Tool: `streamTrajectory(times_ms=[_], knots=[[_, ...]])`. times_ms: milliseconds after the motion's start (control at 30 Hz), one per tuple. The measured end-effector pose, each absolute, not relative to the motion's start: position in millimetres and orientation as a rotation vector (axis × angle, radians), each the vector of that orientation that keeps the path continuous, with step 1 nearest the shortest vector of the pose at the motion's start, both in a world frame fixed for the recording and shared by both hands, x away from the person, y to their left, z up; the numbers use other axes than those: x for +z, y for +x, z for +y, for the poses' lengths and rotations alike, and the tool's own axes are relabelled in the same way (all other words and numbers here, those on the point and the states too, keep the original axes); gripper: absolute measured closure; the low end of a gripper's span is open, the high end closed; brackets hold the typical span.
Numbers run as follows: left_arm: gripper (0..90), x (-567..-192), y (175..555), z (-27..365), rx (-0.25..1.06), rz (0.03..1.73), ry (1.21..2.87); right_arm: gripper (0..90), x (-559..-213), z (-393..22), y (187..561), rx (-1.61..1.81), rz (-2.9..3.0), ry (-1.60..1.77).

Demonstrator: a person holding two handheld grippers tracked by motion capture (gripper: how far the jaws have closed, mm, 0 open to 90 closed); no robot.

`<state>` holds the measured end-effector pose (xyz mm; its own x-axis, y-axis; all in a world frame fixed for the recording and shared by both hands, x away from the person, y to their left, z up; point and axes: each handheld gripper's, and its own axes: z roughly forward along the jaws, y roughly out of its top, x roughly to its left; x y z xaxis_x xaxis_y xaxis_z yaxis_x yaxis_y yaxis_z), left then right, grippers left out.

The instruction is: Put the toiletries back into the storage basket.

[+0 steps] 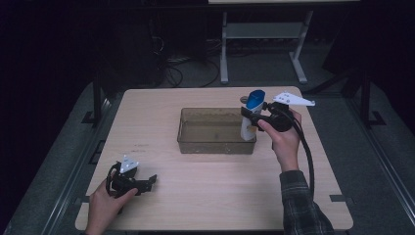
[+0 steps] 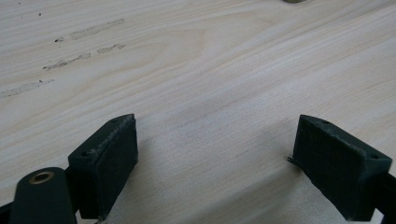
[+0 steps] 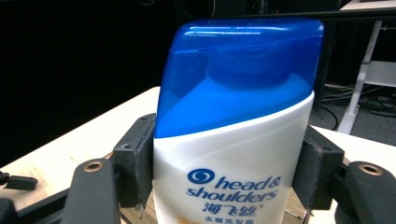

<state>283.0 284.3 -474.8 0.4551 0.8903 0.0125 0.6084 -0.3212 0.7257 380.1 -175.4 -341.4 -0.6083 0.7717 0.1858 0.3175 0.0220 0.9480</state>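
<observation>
A white shampoo bottle (image 1: 251,115) with a blue cap stands upright at the right end of a clear brown plastic bin (image 1: 188,134), held above its rim. My right gripper (image 1: 250,116) is shut on it; in the right gripper view both black pads press the white body of the bottle (image 3: 233,154) just under the cap. My left gripper (image 1: 150,181) rests low at the table's front left, jaws wide apart with only bare wood between them (image 2: 215,154).
The light wood table (image 1: 220,196) has bare room in front of and left of the bin. A cable trails from the right gripper along the forearm. Desk legs and cables stand on the dark floor behind the table.
</observation>
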Motion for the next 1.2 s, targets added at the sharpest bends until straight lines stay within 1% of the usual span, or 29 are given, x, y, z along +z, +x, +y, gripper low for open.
streamTrajectory(times_ms=[800,1200], knots=[[12.8,-475,283,284,0.549,1.244,2.053,33.2,-367,-169,395,1.512,2.005,1.155],[12.8,-475,283,284,0.548,1.245,2.054,33.2,-372,-165,397,1.459,2.044,1.162]])
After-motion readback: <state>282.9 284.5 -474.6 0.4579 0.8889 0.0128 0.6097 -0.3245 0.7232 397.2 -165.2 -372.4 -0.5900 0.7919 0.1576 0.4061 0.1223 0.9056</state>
